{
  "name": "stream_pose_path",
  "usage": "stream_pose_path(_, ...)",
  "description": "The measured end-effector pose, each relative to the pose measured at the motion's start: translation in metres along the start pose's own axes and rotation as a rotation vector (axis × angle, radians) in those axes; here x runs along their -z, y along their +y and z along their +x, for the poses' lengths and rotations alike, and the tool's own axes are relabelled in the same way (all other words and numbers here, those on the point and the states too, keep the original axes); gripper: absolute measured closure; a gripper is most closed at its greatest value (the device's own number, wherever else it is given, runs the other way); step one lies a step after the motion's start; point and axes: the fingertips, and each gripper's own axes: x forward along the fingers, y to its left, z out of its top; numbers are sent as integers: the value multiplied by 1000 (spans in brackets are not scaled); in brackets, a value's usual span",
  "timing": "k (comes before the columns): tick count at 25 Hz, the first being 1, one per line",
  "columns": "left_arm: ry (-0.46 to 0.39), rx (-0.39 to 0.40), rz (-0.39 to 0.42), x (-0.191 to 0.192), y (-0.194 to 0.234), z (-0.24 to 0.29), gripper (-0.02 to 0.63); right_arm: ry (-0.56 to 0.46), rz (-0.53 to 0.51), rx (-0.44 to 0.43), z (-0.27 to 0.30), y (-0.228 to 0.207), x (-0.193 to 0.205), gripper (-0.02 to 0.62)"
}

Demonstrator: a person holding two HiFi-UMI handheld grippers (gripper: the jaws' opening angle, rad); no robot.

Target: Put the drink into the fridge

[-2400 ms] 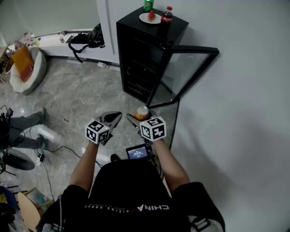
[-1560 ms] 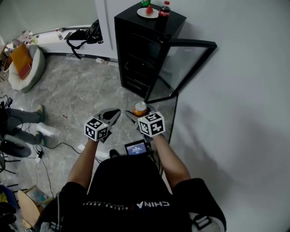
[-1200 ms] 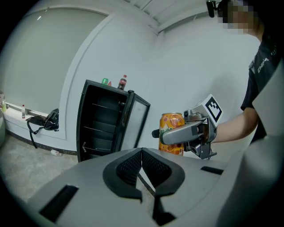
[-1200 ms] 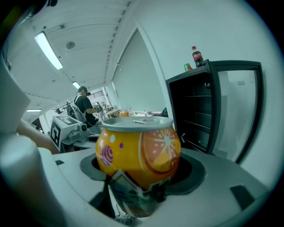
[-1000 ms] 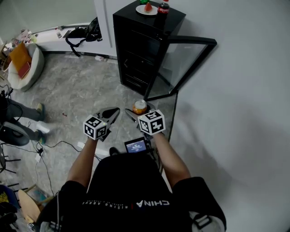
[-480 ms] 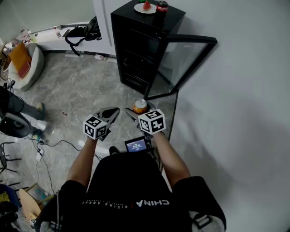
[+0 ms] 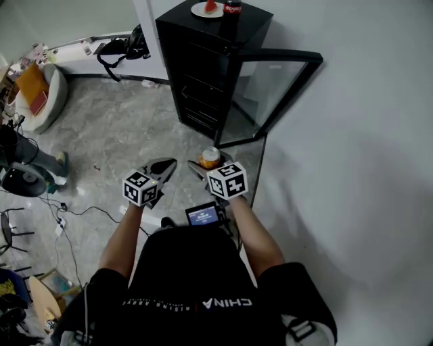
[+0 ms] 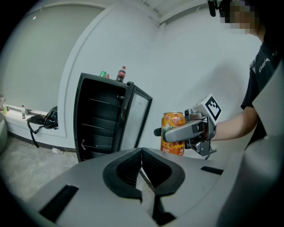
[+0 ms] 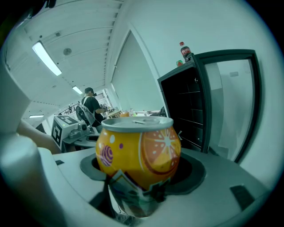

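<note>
A grey marble floor point(image 7: 115, 128) is being viewed from the head camera. A black fridge point(image 7: 203, 61) is being seen against the white wall, its glass door point(image 7: 274, 88) swung wide, with open floor before it. A cola bottle point(image 7: 232, 8) and a plate point(image 7: 203, 9) are being carried on top. "CHINA" is being shown on the person's shirt point(image 7: 203, 284). The orange can point(image 7: 210, 157) is being held upright in the right gripper point(image 7: 205, 167), well short of the fridge, with the left gripper point(image 7: 164, 167) alongside.

In the left gripper view, its fingers point(image 8: 128, 170) are being pressed together on nothing, and the can's lettering is being rendered too small to read.

In the right gripper view, the fingers point(image 9: 197, 170) are being clamped on the can's lower body. An orange-slice print is being shown, and a person point(image 9: 91, 106) is being seen far behind.
</note>
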Motion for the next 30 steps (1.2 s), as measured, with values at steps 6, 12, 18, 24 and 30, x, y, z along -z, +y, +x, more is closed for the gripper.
stream_pose_path(6, 13, -52, -26, 4, 6, 2, 595, 25, 25, -23, 1, -24, 10, 247)
stream_pose_path(12, 38, -78, -63, 17, 32, -1, 595, 37, 49, -20, 19, -30, 10, 247)
stream_pose_path(18, 25, -22, -51, 6, 64, 11, 595, 29, 57, 13, 48, -33, -5, 247)
stream_pose_path(24, 24, 59, -36, -16, 111, 21, 595, 32, 60, 70, 81, -36, -33, 247)
stream_pose_path(30, 14, 139, -27, -35, 156, 19, 594, 8, 45, 116, 117, -34, -64, 247)
